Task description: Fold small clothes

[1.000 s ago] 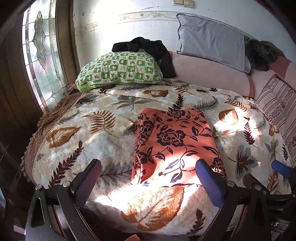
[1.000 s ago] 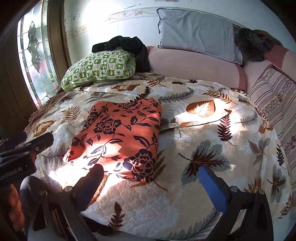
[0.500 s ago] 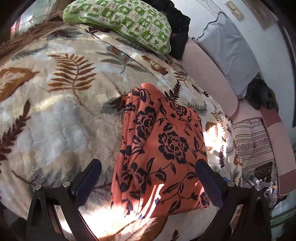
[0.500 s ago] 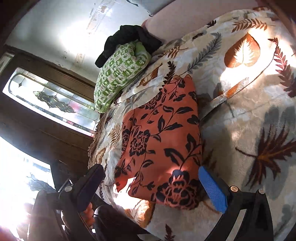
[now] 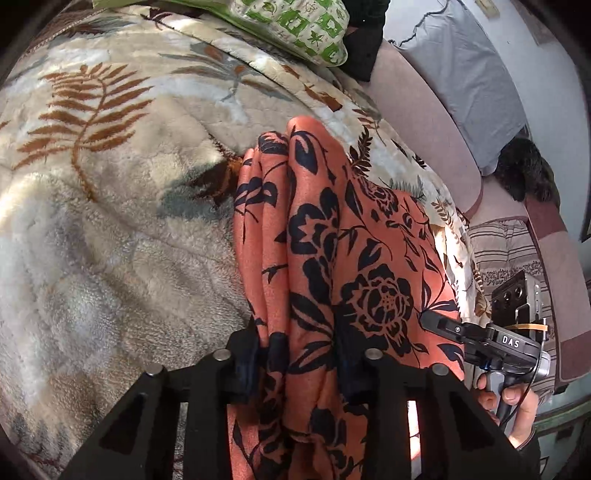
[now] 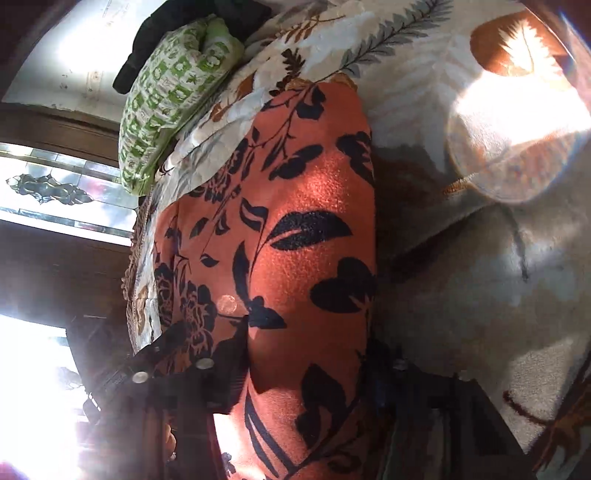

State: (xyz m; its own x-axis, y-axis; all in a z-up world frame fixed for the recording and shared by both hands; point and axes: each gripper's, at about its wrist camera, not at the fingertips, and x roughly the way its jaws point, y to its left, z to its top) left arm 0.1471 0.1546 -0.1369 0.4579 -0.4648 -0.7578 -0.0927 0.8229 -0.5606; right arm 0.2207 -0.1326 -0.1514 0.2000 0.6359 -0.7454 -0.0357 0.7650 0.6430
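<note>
An orange garment with black flowers [image 5: 343,258] lies folded on a leaf-patterned blanket [image 5: 110,221]. My left gripper [image 5: 299,358] is shut on the garment's near left edge, with layered folds bunched between its fingers. My right gripper [image 6: 310,373] is shut on the garment [image 6: 306,240] at its near right edge; cloth fills the gap between its fingers. The right gripper's body also shows in the left wrist view [image 5: 487,339], held by a hand at the garment's right side.
A green checked pillow [image 5: 295,26] and a dark garment [image 6: 207,22] lie at the head of the bed. A grey pillow [image 5: 461,66] leans on a pink bolster [image 5: 417,110]. A stained-glass window [image 6: 55,188] is on the left.
Both grippers have come down and forward onto the garment's near edge and closed on it. They were open and above the bed before.
</note>
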